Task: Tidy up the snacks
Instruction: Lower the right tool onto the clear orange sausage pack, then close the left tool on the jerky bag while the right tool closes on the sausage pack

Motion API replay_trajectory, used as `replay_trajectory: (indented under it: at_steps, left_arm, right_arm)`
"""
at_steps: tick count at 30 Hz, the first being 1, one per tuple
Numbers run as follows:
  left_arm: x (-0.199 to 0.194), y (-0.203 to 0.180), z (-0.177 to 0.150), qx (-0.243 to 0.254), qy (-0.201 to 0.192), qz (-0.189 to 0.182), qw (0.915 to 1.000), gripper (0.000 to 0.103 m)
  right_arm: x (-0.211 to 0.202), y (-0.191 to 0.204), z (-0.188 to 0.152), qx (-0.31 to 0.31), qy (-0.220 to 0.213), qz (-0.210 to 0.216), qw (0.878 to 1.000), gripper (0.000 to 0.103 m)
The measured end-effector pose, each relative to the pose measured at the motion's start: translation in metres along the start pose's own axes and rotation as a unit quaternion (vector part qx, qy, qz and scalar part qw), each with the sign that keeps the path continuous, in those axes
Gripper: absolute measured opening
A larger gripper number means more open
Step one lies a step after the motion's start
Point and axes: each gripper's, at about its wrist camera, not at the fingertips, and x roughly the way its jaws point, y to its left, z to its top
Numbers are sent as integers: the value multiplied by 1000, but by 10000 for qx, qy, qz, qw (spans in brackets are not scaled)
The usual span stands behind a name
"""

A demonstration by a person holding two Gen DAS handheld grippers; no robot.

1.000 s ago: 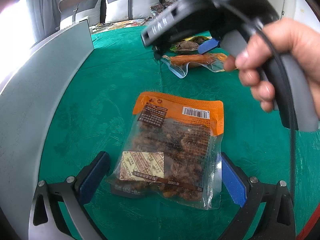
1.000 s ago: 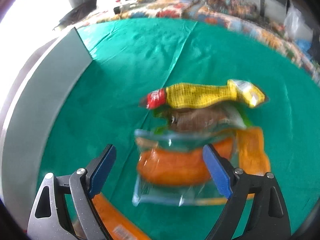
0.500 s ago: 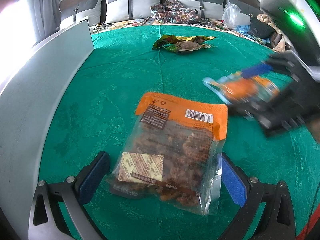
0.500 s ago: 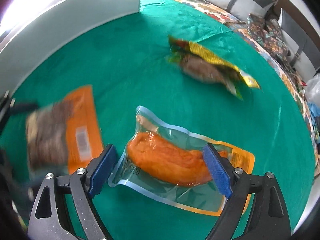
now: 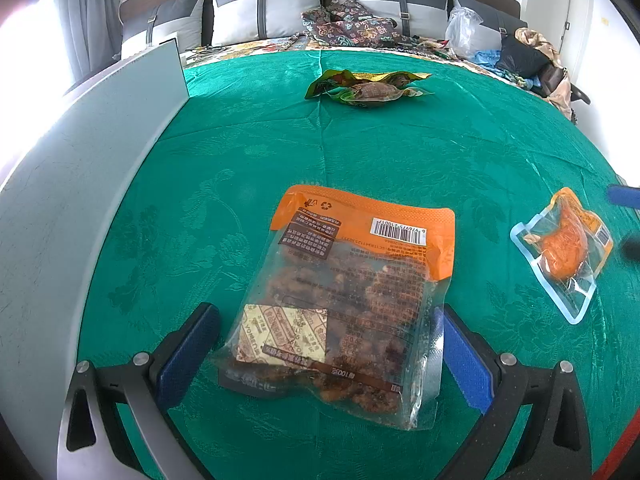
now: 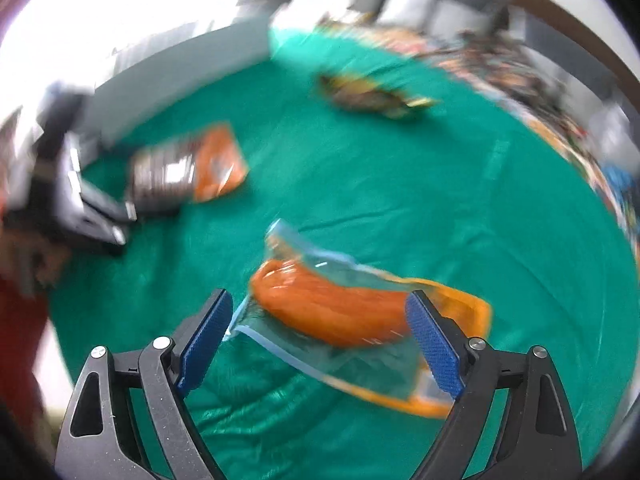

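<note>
Green patterned cloth covers the tabletop in the left wrist view. The left gripper sits at the bottom of the frame with its jaws wide open, blue pads on either side of the near end of an orange-topped snack bag that lies flat in the lower centre; the pads stand just beside the bag, and I cannot tell whether they touch it. A clear pouch with an orange piece inside lies at the right edge of the frame, well apart from the bag. A green and yellow snack packet rests near the top centre. A grey panel stands along the left side of the cloth. Grey cushions line the top of the frame.

The right wrist view is blurred. The right gripper fills the bottom, jaws wide open, with the clear pouch lying between the blue pads, not clamped. The orange-topped bag shows at the middle left, with the left gripper just beside it at the left edge. The green and yellow packet lies towards the top centre.
</note>
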Motion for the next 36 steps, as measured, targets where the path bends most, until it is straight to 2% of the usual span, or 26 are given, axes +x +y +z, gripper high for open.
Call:
replay_trajectory:
  at_steps: [3, 5, 8, 11, 13, 16, 20, 23, 25, 26, 31, 36]
  left_arm:
    - [0, 0, 0, -1, 0, -3, 10000, 103]
    - [0, 0, 0, 0, 0, -2, 10000, 103]
    - [0, 0, 0, -1, 0, -3, 10000, 103]
    - [0, 0, -1, -1, 0, -1, 10000, 103]
    - [0, 0, -1, -2, 0, -1, 10000, 103]
    - [0, 0, -1, -2, -1, -2, 10000, 103]
    - [0, 1, -1, -2, -1, -3, 10000, 103]
    - [-1, 1, -1, -2, 0, -4, 10000, 103]
    - [-1, 1, -1, -3, 0, -4, 10000, 103]
    - [-1, 1, -1, -3, -1, -5, 10000, 103]
    - [-1, 1, -1, -4, 0, -4, 10000, 103]
    - [-1, 1, -1, -3, 0, -4, 10000, 103]
  right_arm:
    - [-31, -41, -18, 1294, -451, 207, 9903, 91]
    - [-29, -60, -33, 2141, -153, 172, 9765, 91]
    - [-13, -62, -48, 2949, 451, 394, 9536, 90]
    - [4, -46, -45, 3370, 694, 768, 9358, 90]
    - [17, -42, -34, 3486, 792, 707, 9312, 91]
    - [35, -47, -7, 3467, 765, 73, 9348, 92]
    - [63, -52, 25, 3429, 826, -458, 9346, 92]
    - [78, -39, 42, 3100, 948, -889, 9418, 92]
    - [89, -19, 49, 2618, 1038, -1301, 9507, 93]
    - [91, -8, 50, 2367, 924, -1388, 9572, 93]
    - [80, 6, 31, 2034, 396, -1320, 9693, 93]
    - [75, 7, 25, 1716, 468, -1088, 9780, 93]
